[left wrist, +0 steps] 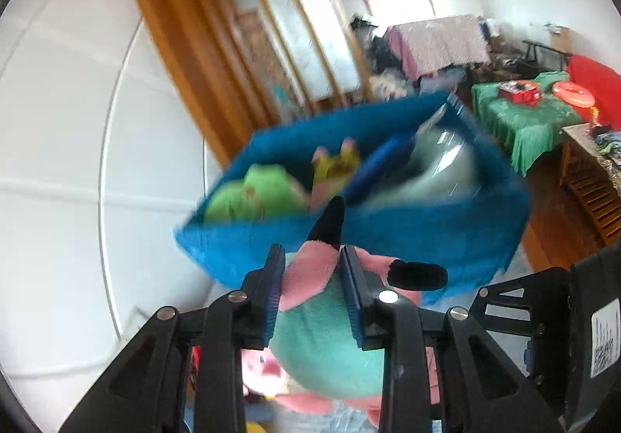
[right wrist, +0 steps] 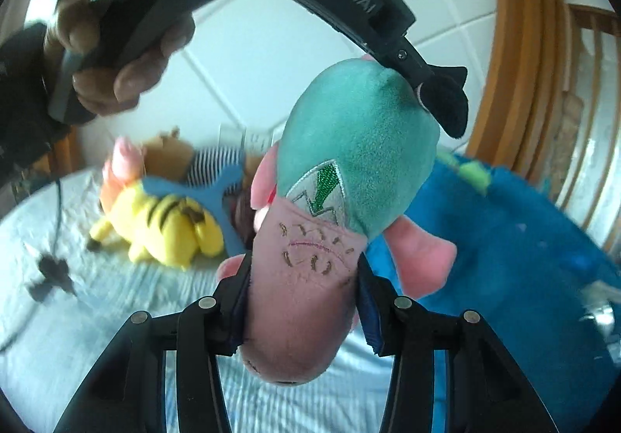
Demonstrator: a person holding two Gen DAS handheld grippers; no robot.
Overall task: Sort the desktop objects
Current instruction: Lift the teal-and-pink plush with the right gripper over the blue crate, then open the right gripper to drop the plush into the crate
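Note:
A pink plush toy with a teal-green top and black ear tips (right wrist: 349, 146) hangs in the air between both grippers. My left gripper (left wrist: 312, 277) is shut on its upper end near the ears (left wrist: 310, 270). My right gripper (right wrist: 302, 297) is shut on its pink lower end. A blue fabric storage bin (left wrist: 427, 231) sits just beyond the toy and holds a green plush (left wrist: 256, 192), a small yellow-pink plush (left wrist: 333, 165), a blue flat item (left wrist: 380, 165) and a clear bottle (left wrist: 446, 161). The bin also shows at the right in the right wrist view (right wrist: 504, 239).
A yellow striped plush (right wrist: 167, 227), a blue comb (right wrist: 217, 177) and a brown plush (right wrist: 170, 153) lie on the pale blue cloth (right wrist: 116, 309). A small black object with a cord (right wrist: 50, 274) lies at left. Wooden railings stand behind the bin (left wrist: 202, 45).

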